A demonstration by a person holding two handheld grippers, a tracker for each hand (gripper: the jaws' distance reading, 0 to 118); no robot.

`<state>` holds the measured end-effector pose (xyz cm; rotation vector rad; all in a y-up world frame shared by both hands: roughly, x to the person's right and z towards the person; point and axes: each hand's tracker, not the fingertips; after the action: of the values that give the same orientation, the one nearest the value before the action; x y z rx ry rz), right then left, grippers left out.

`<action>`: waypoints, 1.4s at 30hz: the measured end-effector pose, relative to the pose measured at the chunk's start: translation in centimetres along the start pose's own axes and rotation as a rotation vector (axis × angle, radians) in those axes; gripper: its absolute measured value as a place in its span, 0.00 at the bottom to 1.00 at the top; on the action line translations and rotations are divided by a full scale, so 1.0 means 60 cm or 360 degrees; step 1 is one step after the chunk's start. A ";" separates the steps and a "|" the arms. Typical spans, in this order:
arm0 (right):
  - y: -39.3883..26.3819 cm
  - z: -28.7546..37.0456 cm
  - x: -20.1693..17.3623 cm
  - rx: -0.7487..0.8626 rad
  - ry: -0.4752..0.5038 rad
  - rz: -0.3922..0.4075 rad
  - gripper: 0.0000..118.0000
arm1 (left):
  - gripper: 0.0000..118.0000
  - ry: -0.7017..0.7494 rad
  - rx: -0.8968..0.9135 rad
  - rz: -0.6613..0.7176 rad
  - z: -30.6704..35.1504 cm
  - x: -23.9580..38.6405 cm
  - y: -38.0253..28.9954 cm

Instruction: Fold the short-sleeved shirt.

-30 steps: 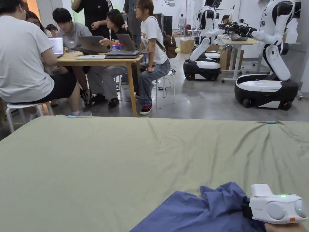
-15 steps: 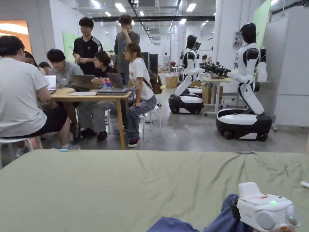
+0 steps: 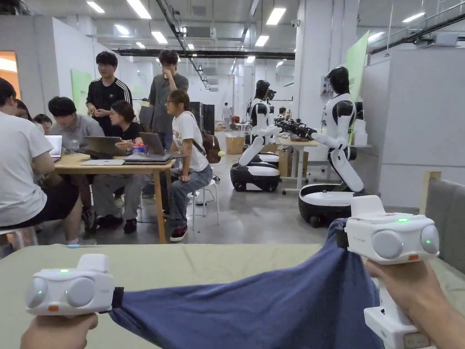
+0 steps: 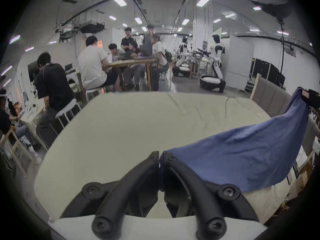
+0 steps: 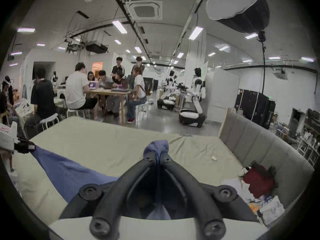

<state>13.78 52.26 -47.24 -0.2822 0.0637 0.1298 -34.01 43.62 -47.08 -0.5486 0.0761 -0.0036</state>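
Above the green-sheeted bed (image 3: 190,268), the blue shirt (image 3: 272,309) hangs stretched between the left hand-held gripper (image 4: 159,157) and the higher right hand-held gripper (image 5: 157,157), both clamped on what seem thin edge pinches, so further pulling could slip one free.

In the head view the lower part of the blue cloth shirt (image 3: 272,309) runs off the near edge, so its sleeves and collar cannot be made out. The white left gripper (image 3: 119,297) and white right gripper (image 3: 339,234) hide their jaws behind their housings there. The pale green sheet (image 3: 204,268) is cut off at left.
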 end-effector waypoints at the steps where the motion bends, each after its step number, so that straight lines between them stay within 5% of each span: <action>1: 0.012 0.005 0.005 0.0014 -0.0013 -0.0008 0.02 | 0.01 0.0042 0.0012 -0.0017 0.009 0.005 0.019; 12: 0.167 0.020 0.068 0.0299 -0.0033 -0.0146 0.02 | 0.01 0.0175 0.0355 -0.0001 0.092 0.000 0.236; 18: 0.256 0.008 0.060 0.0456 -0.0063 -0.0076 0.02 | 0.01 0.0305 0.0511 -0.0121 0.095 0.000 0.329; 28: 0.370 -0.041 0.069 0.0665 -0.0097 -0.0130 0.02 | 0.01 0.0360 0.0656 -0.0097 0.078 -0.006 0.434; 35: 0.359 -0.088 0.067 0.0689 -0.0146 -0.0111 0.02 | 0.01 0.0396 0.0664 -0.0138 0.032 -0.007 0.439; 42: 0.216 -0.162 0.064 0.0526 -0.0175 -0.0121 0.02 | 0.01 0.0378 0.0529 -0.0127 -0.057 0.012 0.334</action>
<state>15.35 62.33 -60.41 0.0530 -0.0350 0.0575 -33.90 58.93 -60.51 -0.2165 0.2800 -0.1570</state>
